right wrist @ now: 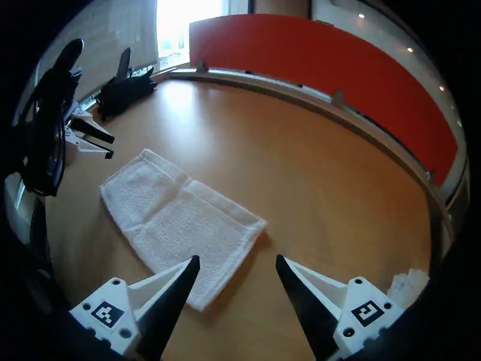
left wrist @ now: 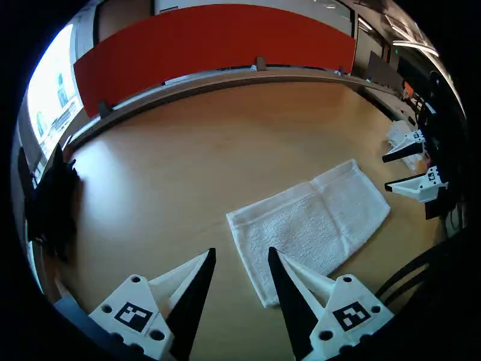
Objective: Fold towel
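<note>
1 wooden table point(left wrist: 180, 180) took up most of both of your views, with a long red panel point(left wrist: 210, 42) standing along its far edge. The white towel point(left wrist: 312, 222) lay flat on the table between your 2 grippers, folded over, with a seam line across it. A black item point(left wrist: 54, 198) sat at the table's edge, well apart from the towel.

Your left gripper point(left wrist: 240, 253) hung above the table with its 2 fingers spread and nothing between them. Its right finger overlapped the towel's near corner in the left gripper view. Your right gripper point(right wrist: 236, 259) was likewise spread wide and empty, its left finger over the towel's near edge. I could not tell whether either finger touched the cloth.

A small white wad point(left wrist: 398, 133) lay beyond the right gripper, apart from the towel.
</note>
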`<control>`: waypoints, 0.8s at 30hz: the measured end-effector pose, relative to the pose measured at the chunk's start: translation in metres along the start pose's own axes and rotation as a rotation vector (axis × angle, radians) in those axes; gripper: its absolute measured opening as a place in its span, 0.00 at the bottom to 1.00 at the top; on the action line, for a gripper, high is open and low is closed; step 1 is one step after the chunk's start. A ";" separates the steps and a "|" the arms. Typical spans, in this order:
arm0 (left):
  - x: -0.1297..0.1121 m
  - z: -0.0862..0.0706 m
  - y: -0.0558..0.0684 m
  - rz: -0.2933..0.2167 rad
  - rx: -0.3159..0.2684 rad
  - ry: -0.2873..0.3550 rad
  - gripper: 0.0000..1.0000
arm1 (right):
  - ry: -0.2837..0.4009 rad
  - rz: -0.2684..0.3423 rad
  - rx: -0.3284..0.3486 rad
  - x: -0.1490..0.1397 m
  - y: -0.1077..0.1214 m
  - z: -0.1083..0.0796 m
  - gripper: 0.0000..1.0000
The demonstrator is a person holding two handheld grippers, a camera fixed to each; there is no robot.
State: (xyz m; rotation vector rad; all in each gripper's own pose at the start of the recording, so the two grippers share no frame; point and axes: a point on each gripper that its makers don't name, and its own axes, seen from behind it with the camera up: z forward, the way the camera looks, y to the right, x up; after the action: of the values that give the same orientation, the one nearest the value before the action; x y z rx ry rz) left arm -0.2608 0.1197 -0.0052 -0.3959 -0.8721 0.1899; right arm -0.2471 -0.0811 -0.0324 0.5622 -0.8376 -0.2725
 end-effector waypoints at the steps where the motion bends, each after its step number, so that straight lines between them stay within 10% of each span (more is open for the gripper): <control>1: -0.002 -0.001 0.002 -0.005 -0.005 -0.001 0.63 | 0.000 0.001 0.001 -0.002 -0.001 -0.001 0.98; 24: -0.023 -0.029 0.019 -0.026 -0.041 0.004 0.60 | -0.011 0.006 0.009 -0.020 -0.016 -0.008 0.98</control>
State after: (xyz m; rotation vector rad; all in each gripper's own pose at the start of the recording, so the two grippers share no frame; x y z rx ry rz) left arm -0.2530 0.1217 -0.0462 -0.4228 -0.8777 0.1476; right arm -0.2544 -0.0830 -0.0584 0.5674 -0.8517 -0.2670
